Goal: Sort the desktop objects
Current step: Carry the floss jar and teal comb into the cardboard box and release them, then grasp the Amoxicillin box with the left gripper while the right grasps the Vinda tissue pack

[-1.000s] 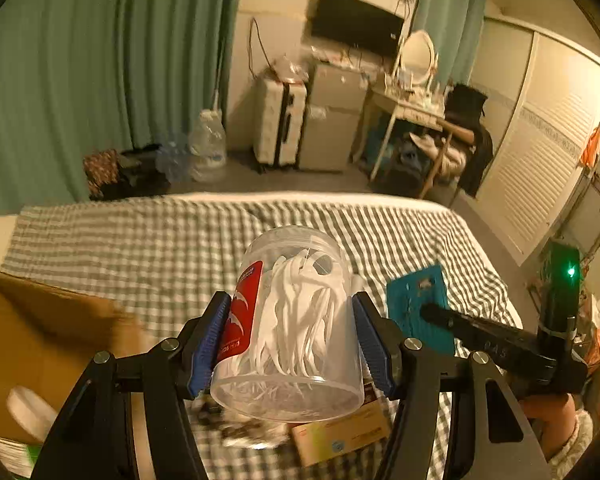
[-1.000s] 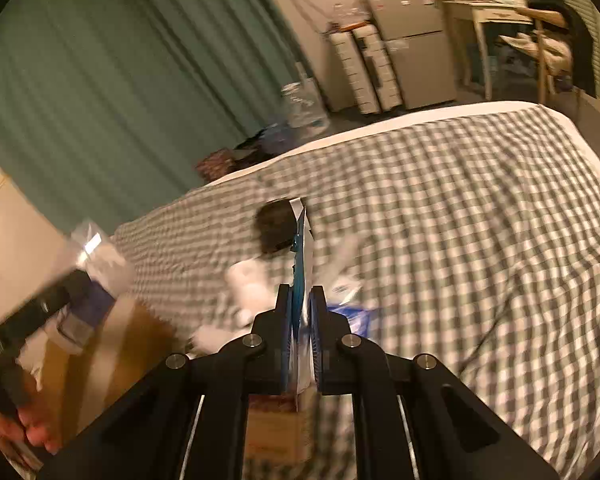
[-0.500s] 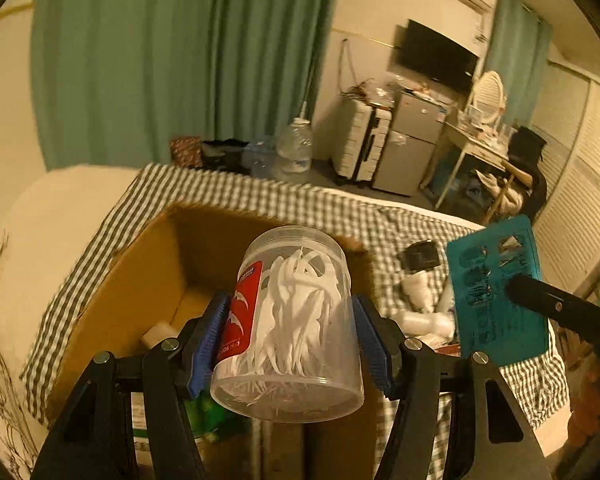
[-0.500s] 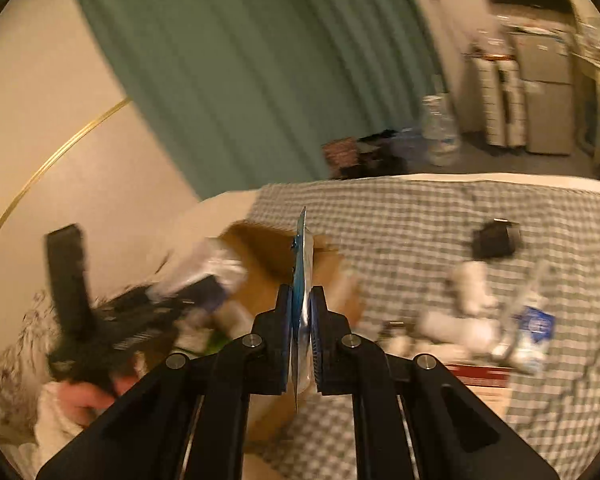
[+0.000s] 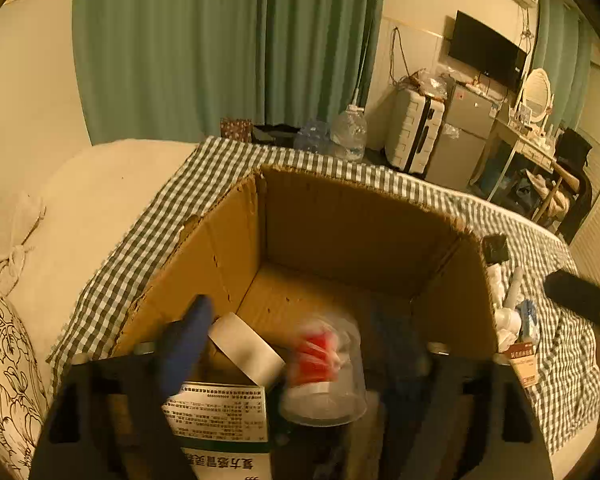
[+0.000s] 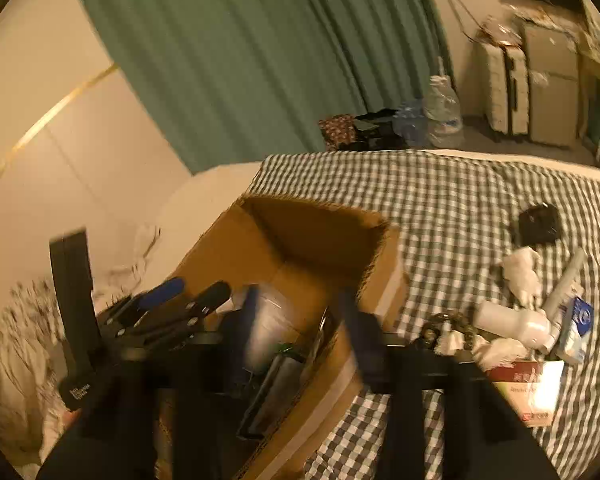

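An open cardboard box [image 5: 340, 216] stands on the checked bedspread [image 5: 148, 248]. My left gripper [image 5: 292, 340] hangs over it with its jaws opening. The clear jar of white floss picks [image 5: 324, 368] is blurred and loose between the blue pads [image 5: 184, 344], touching neither, and drops into the box. My right gripper [image 6: 300, 328] is over the box's [image 6: 312, 236] right side, its jaws also opening and nothing pressed between them. A flat dark card [image 6: 272, 388] stands on edge in the box below them. The left gripper [image 6: 172, 304] shows in the right wrist view too.
Inside the box lie a white roll [image 5: 244, 348] and a green-and-white medicine carton [image 5: 220, 420]. On the bedspread to the right lie white bottles [image 6: 512, 322], a tube [image 6: 564, 280], a blue-and-white pack [image 6: 578, 328], a red-and-white carton [image 6: 528, 392] and a small black thing [image 6: 538, 220]. A pillow [image 5: 4, 360] lies left.
Both grippers swung left from the bedspread to above the box. The left jaws spread and the jar slipped out; the right jaws parted and the teal card left them.
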Action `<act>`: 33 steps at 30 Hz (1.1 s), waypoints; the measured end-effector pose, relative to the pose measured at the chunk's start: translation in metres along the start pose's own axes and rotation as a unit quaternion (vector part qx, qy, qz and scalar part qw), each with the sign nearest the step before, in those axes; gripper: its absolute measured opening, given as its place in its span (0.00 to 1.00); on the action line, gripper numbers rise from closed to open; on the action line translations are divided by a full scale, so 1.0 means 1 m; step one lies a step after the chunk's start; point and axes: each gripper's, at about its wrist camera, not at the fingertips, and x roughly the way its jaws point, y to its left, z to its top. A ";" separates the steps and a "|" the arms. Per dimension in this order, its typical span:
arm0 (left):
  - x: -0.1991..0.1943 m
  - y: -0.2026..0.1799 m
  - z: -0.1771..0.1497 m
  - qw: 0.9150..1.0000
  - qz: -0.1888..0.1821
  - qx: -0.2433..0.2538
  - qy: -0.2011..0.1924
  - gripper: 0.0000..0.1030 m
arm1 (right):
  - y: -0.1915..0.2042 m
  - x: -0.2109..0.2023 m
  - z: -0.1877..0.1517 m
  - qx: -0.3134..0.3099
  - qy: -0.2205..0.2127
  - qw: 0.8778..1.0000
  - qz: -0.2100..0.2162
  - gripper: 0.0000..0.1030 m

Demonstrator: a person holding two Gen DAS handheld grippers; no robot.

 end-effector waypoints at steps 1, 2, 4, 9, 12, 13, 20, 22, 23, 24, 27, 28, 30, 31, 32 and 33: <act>-0.003 -0.002 0.001 1.000 -0.002 -0.002 -0.005 0.86 | -0.009 -0.010 0.004 0.008 -0.005 1.000 -0.006 0.52; -0.007 -0.005 0.001 1.000 -0.007 -0.002 -0.009 0.86 | -0.015 -0.017 0.007 0.007 -0.009 1.000 -0.014 0.52; -0.018 -0.015 0.001 0.999 -0.024 0.005 -0.022 0.91 | -0.032 -0.041 0.011 -0.003 -0.022 0.998 -0.050 0.52; -0.044 -0.069 -0.005 0.995 -0.069 0.055 -0.056 0.99 | -0.101 -0.094 0.004 0.025 -0.031 0.990 -0.132 0.53; -0.057 -0.118 -0.019 0.990 -0.112 0.067 -0.053 1.00 | -0.145 -0.104 -0.014 0.070 -0.019 0.983 -0.172 0.58; -0.058 -0.130 -0.022 0.989 -0.122 0.065 -0.050 1.00 | -0.160 -0.103 -0.021 0.087 -0.010 0.978 -0.187 0.58; -0.015 -0.231 -0.081 0.986 -0.147 0.075 0.039 1.00 | -0.197 -0.085 -0.022 0.100 0.021 0.974 -0.204 0.61; 0.005 -0.255 -0.105 0.983 -0.141 0.096 0.063 1.00 | -0.200 -0.079 -0.020 0.080 0.019 0.974 -0.209 0.70; 0.013 -0.261 -0.112 0.983 -0.136 0.102 0.070 1.00 | -0.202 -0.079 -0.024 0.076 0.020 0.975 -0.209 0.74; 0.022 -0.268 -0.120 0.982 -0.133 0.109 0.079 1.00 | -0.208 -0.074 -0.024 0.074 0.025 0.975 -0.206 0.74; 0.045 -0.278 -0.134 0.978 -0.142 0.112 0.104 1.00 | -0.226 -0.063 -0.028 0.088 0.040 0.975 -0.201 0.74; 0.048 -0.280 -0.134 0.977 -0.144 0.117 0.103 1.00 | -0.231 -0.062 -0.029 0.093 0.041 0.975 -0.198 0.74; 0.053 -0.282 -0.131 0.973 -0.151 0.144 0.095 1.00 | -0.248 -0.063 -0.028 0.114 0.033 0.974 -0.191 0.74; 0.056 -0.284 -0.129 0.966 -0.163 0.179 0.093 1.00 | -0.253 -0.063 -0.028 0.124 0.030 0.974 -0.188 0.74; 0.058 -0.286 -0.128 0.959 -0.169 0.207 0.092 1.00 | -0.259 -0.064 -0.028 0.135 0.024 0.974 -0.183 0.74; 0.060 -0.292 -0.127 0.947 -0.176 0.251 0.093 1.00 | -0.264 -0.065 -0.028 0.146 0.018 0.973 -0.178 0.74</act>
